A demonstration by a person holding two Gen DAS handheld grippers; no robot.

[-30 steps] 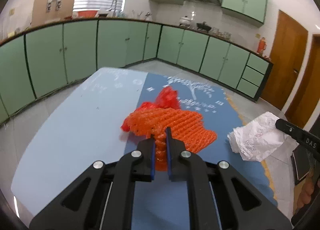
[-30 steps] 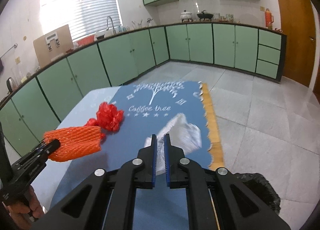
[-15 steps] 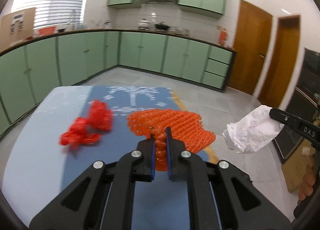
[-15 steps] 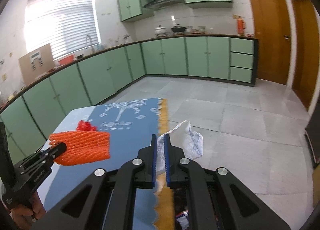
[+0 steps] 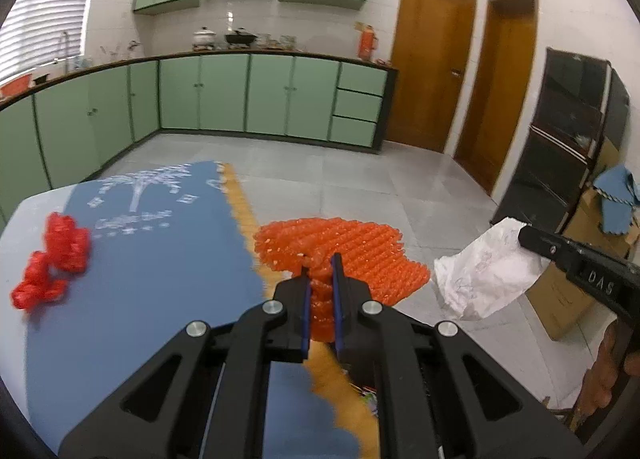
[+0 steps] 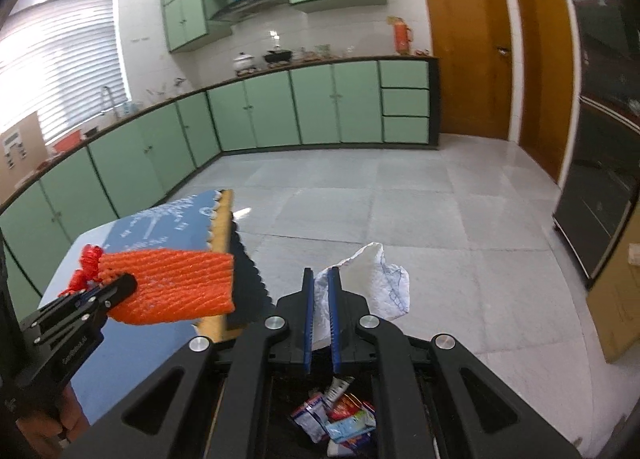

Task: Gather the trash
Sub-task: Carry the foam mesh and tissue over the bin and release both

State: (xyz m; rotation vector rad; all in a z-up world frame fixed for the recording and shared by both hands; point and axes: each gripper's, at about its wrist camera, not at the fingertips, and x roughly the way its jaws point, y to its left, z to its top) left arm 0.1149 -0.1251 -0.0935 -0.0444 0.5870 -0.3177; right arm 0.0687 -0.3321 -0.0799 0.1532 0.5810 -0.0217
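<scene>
Past the table's yellow-fringed edge, both grippers hang over grey floor tiles w/ trash in their grip. Left gripper point(image 5: 320, 263): jaws nearly together, pinching a bunched end of the orange foam net point(image 5: 352, 255); rest of net fans out ahead of the fingertips, off the table side. Right gripper point(image 6: 319, 273): jaws narrow, blue pads clamped on crumpled white paper point(image 6: 376, 283), which sticks up and to the right of the fingers.

Left wrist view only: red mesh wad point(image 5: 56, 255) lying on the blue tablecloth point(image 5: 160, 267), well apart from the held net, toward the left part of the cloth; white tree print further back. Also shows the right gripper from the side at far right edge, paper hanging off its tip, plus black shelving and cardboard boxes by the wall.

Right wrist view only: trash bin point(image 6: 288, 387) right below the right gripper, dark inside, w/ colourful wrappers point(image 6: 336, 419) at the bottom. Bin mostly hidden by the gripper body; rim shape can't be made out. This view also has the left gripper from the side at lower left, net held near the table corner, and just a bit of the red wad peeking behind it.

Green cabinets and wooden doors in both views.
</scene>
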